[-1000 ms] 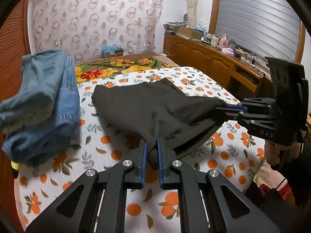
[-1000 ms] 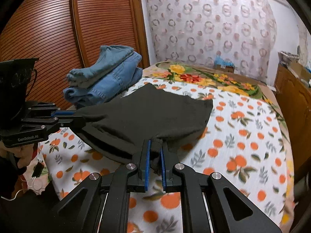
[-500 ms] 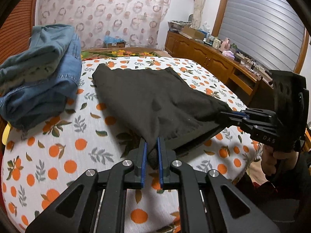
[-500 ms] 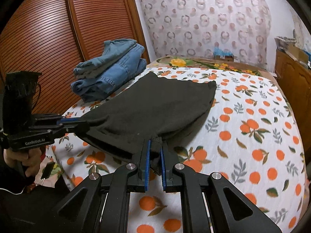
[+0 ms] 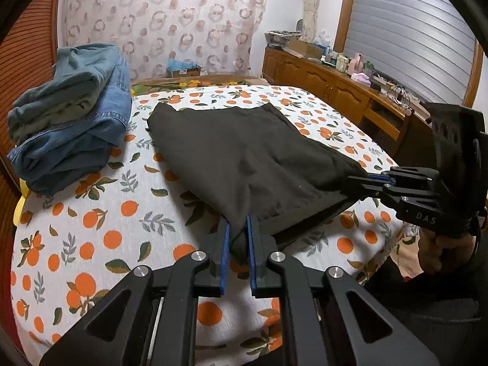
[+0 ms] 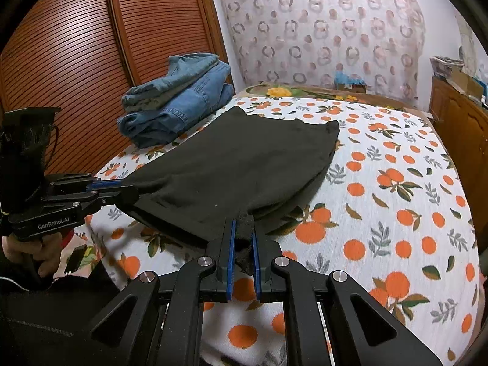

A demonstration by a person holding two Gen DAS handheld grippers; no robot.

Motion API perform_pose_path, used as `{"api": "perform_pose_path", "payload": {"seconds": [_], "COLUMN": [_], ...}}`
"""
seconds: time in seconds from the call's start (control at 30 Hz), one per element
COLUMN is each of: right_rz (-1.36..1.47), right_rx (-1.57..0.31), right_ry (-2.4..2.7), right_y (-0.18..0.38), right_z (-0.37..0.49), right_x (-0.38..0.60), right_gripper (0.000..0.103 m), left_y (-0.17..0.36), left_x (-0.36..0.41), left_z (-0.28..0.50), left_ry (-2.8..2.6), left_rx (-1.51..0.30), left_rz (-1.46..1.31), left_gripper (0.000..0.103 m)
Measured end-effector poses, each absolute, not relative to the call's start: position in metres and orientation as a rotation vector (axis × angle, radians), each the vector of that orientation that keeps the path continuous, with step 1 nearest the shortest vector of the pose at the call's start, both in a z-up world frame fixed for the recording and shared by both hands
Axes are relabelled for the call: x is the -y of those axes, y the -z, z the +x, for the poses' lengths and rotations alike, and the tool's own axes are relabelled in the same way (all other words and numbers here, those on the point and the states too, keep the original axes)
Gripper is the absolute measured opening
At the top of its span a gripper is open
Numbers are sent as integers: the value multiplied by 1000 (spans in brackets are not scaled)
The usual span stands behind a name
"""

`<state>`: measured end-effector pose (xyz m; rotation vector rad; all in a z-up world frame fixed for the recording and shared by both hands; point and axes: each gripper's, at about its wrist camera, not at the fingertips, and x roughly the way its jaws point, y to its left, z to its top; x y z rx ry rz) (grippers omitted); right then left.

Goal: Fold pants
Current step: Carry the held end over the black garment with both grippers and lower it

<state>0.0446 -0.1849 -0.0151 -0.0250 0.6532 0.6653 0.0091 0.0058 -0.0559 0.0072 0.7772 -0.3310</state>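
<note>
Dark folded pants lie on the orange-print bed sheet, with their far edge flat and their near edge held up. My left gripper is shut on the near left corner of the pants. My right gripper is shut on the near right corner of the pants. In the left wrist view the right gripper shows at the right, clamped on the cloth. In the right wrist view the left gripper shows at the left, clamped on the cloth.
A stack of folded blue jeans sits on the bed's far left, also in the right wrist view. A wooden dresser with clutter runs along the right. A slatted wooden wardrobe stands left. The bed sheet stretches right of the pants.
Both grippers have pulled the pants' near edge back toward me and lowered it. The cloth lies flatter and more stretched on the bed.
</note>
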Motion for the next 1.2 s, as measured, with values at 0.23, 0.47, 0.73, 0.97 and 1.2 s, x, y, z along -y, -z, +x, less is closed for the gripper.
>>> {"api": "perform_pose_path", "payload": {"seconds": [0.23,0.47,0.73,0.97,1.2], "right_rz": [-13,-7,2,0,20], "right_rx": [-648,-641,-652,-638,-611], "right_ry": [-668,-674,-669,-677,-696], "right_y": [12,8,9,1,-11], "right_z": [33,28,25,18,12], "right_x": [189,194,196,198,205], "right_gripper": [9,9,9,9,9], "left_y": [53,50,50,37,19], "left_x": [-3,-3,0,2,2], "left_z": [2,-3,-7,-17,-22], "left_ry": [337,348,362,395,419], "left_rx": [-771,-763,-762,-740,-708], "left_rz": [19,17,21,15,3], "left_gripper": [11,11,11,11,11]}}
